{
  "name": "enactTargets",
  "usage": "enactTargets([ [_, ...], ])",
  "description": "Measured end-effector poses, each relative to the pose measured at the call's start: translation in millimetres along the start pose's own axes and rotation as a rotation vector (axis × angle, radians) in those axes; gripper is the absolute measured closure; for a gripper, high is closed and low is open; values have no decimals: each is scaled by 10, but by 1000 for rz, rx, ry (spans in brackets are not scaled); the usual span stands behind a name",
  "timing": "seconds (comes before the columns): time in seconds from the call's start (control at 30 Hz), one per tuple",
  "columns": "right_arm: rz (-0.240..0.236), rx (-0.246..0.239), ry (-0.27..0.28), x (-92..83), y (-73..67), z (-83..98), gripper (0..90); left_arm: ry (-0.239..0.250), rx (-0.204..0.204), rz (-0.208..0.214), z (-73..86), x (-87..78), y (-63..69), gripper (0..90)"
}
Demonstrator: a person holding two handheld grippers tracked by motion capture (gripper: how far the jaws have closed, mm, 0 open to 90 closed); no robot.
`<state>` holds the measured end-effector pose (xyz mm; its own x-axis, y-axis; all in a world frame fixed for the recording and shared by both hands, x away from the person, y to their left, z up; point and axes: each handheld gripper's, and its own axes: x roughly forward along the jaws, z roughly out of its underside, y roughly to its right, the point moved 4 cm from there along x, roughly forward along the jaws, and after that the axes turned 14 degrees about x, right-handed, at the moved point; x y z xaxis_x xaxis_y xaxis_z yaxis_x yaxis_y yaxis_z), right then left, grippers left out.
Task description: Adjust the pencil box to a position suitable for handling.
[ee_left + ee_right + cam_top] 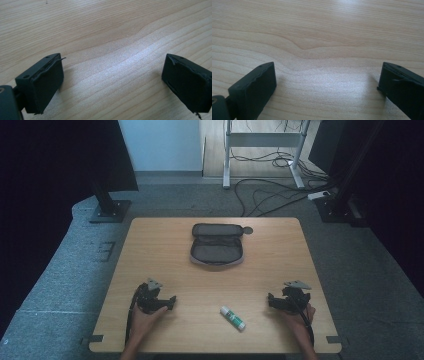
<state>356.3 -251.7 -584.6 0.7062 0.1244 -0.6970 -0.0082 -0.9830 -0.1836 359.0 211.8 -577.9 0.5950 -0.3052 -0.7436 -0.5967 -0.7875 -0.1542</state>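
From high up, the whole wooden surface [165,255] can be seen, and a person's two hands come in from the near edge. The left gripper [172,301] sits near the left front corner, and the right gripper [270,301] sits near the right front corner. They point toward each other, well apart. Between them, a bit closer to the right one, lies a glue stick [233,317] that is white with a green end. It lies flat on the wood at a slant, and nothing touches it. Farther back, in the middle of the surface, a dark pencil case [217,244] lies open with its lid folded back. Past the surface there is grey floor with black cables [260,195] and a white metal frame [262,140]. The left gripper view looks close along the black fingers [41,85] of that gripper; they are spread wide apart with bare wood between them. The right gripper view is much the same: the fingers [253,90] there are spread wide too, holding nothing, with wood grain behind them. These close views show the wavy lines in the wood, which the high view is too far off to show.
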Motion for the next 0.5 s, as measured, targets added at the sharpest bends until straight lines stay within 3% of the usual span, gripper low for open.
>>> enactTargets([
  [0.5,-7,-4,7,-57,6,48,37,0,5,3,-6,8,-10,35],
])
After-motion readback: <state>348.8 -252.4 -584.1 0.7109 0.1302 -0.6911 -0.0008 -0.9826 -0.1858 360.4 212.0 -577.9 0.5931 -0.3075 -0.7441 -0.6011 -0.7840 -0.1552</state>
